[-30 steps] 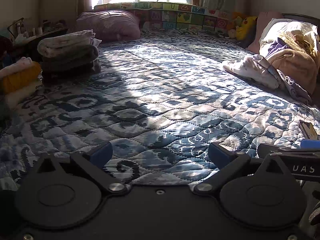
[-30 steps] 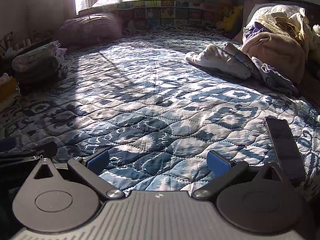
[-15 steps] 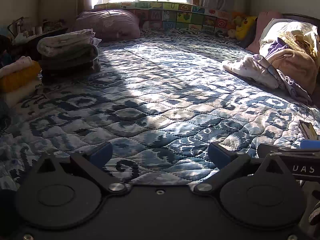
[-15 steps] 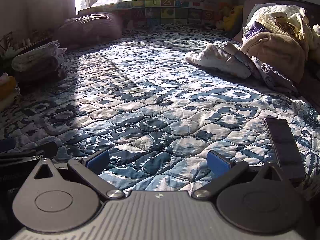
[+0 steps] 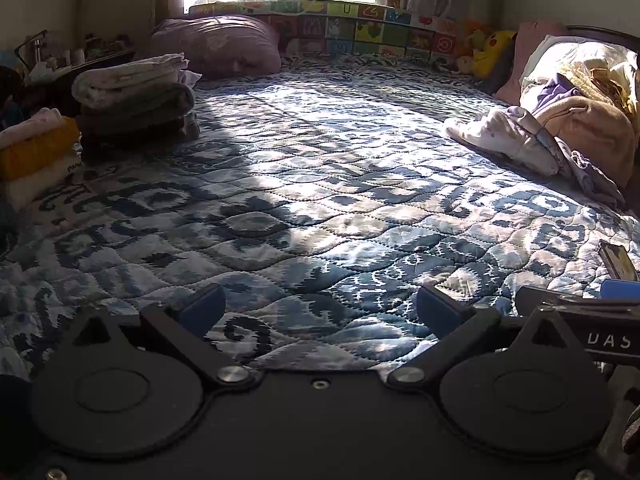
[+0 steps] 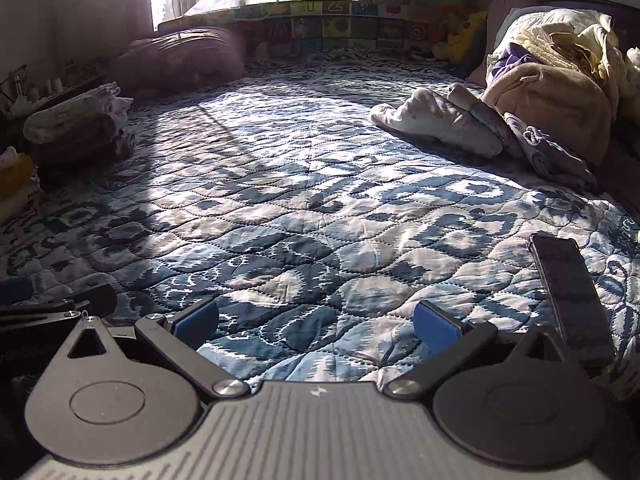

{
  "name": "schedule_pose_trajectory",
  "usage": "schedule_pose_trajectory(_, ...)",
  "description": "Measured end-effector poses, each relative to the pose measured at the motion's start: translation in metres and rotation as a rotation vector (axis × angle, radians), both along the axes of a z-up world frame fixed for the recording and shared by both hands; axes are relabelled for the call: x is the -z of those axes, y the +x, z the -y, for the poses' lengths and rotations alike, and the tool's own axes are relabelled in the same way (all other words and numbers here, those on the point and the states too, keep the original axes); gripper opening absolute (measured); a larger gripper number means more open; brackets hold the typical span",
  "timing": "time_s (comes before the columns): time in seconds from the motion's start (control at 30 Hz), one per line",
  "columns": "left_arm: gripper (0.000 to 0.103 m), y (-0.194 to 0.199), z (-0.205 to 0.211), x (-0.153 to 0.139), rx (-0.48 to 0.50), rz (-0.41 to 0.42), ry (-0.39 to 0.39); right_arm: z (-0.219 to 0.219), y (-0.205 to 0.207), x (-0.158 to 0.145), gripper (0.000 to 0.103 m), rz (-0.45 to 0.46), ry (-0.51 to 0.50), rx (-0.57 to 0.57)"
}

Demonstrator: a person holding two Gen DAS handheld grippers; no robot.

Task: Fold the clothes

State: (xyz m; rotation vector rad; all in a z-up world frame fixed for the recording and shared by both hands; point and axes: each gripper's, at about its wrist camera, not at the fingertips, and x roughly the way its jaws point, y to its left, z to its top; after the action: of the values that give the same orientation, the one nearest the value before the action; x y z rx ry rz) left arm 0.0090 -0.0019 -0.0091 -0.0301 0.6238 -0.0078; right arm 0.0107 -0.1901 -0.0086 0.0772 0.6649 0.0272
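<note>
A heap of unfolded clothes lies at the far right of the bed, with a pale floral garment spilling toward the middle. Folded stacks sit at the far left, a yellow and white stack nearer. My left gripper is open low over the blue patterned quilt, holding nothing. My right gripper is open too, beside the left one, empty, over the quilt.
A dark phone lies on the quilt near the right edge. A purple pillow, a colourful play mat and a yellow plush toy line the window side. A cluttered shelf stands at the left.
Both views have shifted very slightly; the folded stacks sit a touch further left. Both grippers stay open and nothing on the bed has moved.
</note>
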Motion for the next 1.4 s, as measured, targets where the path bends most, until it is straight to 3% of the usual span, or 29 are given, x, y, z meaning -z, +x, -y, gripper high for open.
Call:
schedule_pose_trajectory(0.13,0.103,0.009,0.004,0.001,0.022,-0.012,-0.028,0.011,0.009,0.0,0.103,0.018,0.02,0.007)
schedule_pose_trajectory(0.37,0.103,0.037,0.025,-0.007,0.092,0.006,-0.064,0.053,0.036,0.0,0.103,0.064,0.103,0.126)
schedule_pose_trajectory(0.47,0.103,0.051,0.041,-0.011,0.136,0.033,-0.039,0.071,0.051,-0.001,0.103,0.083,0.124,0.175)
schedule_pose_trajectory(0.57,0.103,0.068,0.055,-0.018,0.179,0.07,-0.09,0.092,0.07,-0.007,0.103,0.113,0.152,0.213)
schedule_pose_trajectory(0.73,0.103,0.117,0.082,-0.028,0.224,-0.043,-0.139,0.137,0.109,-0.018,0.103,0.142,0.221,0.293)
schedule_pose_trajectory(0.8,0.103,0.133,0.093,-0.033,0.24,-0.045,-0.163,0.158,0.123,-0.023,0.103,0.154,0.242,0.342)
schedule_pose_trajectory(1.03,0.102,0.19,0.166,-0.049,0.36,0.002,-0.12,0.243,0.133,-0.005,0.103,0.209,0.333,0.533)
schedule_pose_trajectory(1.13,0.102,0.217,0.208,-0.045,0.437,0.009,-0.12,0.273,0.129,0.014,0.103,0.175,0.394,0.602)
schedule_pose_trajectory(1.23,0.102,0.242,0.25,-0.037,0.499,0.004,-0.102,0.296,0.129,0.024,0.103,0.172,0.444,0.623)
schedule_pose_trajectory(1.4,0.101,0.286,0.325,-0.024,0.594,-0.031,-0.147,0.322,0.126,0.033,0.103,0.176,0.492,0.652)
